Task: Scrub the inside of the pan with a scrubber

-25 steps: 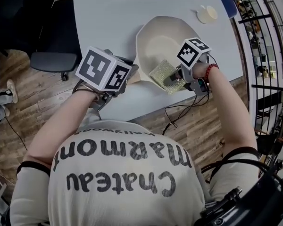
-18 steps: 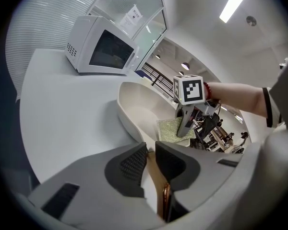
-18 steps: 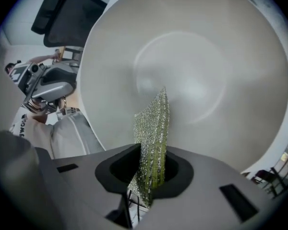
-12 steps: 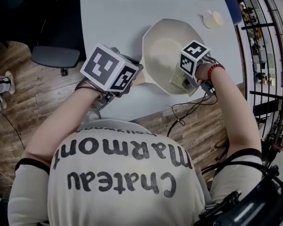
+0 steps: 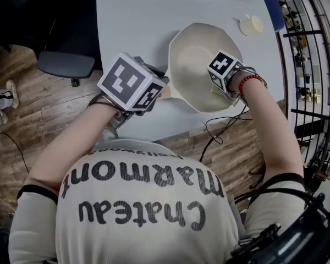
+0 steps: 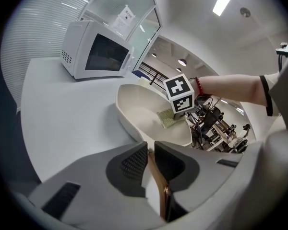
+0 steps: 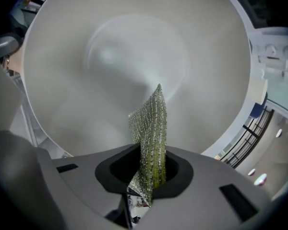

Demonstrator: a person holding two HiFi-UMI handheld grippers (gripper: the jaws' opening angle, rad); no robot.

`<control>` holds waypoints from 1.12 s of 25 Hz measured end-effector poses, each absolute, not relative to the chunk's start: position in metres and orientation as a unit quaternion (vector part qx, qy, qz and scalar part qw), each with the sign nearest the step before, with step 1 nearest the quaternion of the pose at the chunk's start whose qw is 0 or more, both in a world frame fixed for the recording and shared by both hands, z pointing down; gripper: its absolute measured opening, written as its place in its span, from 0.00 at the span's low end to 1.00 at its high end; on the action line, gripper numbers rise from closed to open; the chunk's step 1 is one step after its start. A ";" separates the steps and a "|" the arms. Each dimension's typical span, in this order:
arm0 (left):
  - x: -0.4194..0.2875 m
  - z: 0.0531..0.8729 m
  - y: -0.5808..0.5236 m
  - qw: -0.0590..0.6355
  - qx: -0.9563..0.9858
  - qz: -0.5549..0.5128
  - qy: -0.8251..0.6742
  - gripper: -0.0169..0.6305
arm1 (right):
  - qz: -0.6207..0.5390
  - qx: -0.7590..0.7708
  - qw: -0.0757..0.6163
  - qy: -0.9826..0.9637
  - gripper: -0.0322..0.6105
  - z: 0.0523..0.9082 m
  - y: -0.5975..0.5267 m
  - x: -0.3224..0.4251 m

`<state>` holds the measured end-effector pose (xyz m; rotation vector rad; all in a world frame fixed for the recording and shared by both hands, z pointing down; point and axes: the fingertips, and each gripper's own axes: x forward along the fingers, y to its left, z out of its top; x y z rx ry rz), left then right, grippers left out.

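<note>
Overhead head view, all views share pan [image 5: 192, 59]

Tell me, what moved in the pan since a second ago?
The right hand-held gripper, shut on the scrubber, turned and swept it rightward along the near side of the pan; its cube now hides it from above. The left hand-held gripper just closed tighter on the pan handle. The pan stayed put.

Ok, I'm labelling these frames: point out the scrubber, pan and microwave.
scrubber [image 7: 151, 128]: right gripper view, mesh face above the jaws.
pan [image 5: 192, 59]: head view, bare inner floor.
microwave [image 6: 105, 53]: left gripper view, dark door window.
</note>
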<state>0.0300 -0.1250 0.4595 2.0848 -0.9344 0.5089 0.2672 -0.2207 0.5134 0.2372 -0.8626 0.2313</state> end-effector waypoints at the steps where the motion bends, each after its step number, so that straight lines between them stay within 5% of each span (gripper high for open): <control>1: 0.031 0.459 -0.124 0.387 0.821 0.203 -0.367 0.09 | 0.092 0.119 0.899 -0.412 0.15 0.512 -0.226 0.269; 16: 0.027 0.463 -0.120 0.365 0.828 0.227 -0.361 0.12 | -0.131 0.142 0.886 -0.421 0.15 0.516 -0.299 0.255; 28: 0.025 0.468 -0.119 0.369 0.827 0.223 -0.361 0.13 | -0.341 0.225 0.791 -0.456 0.15 0.501 -0.347 0.219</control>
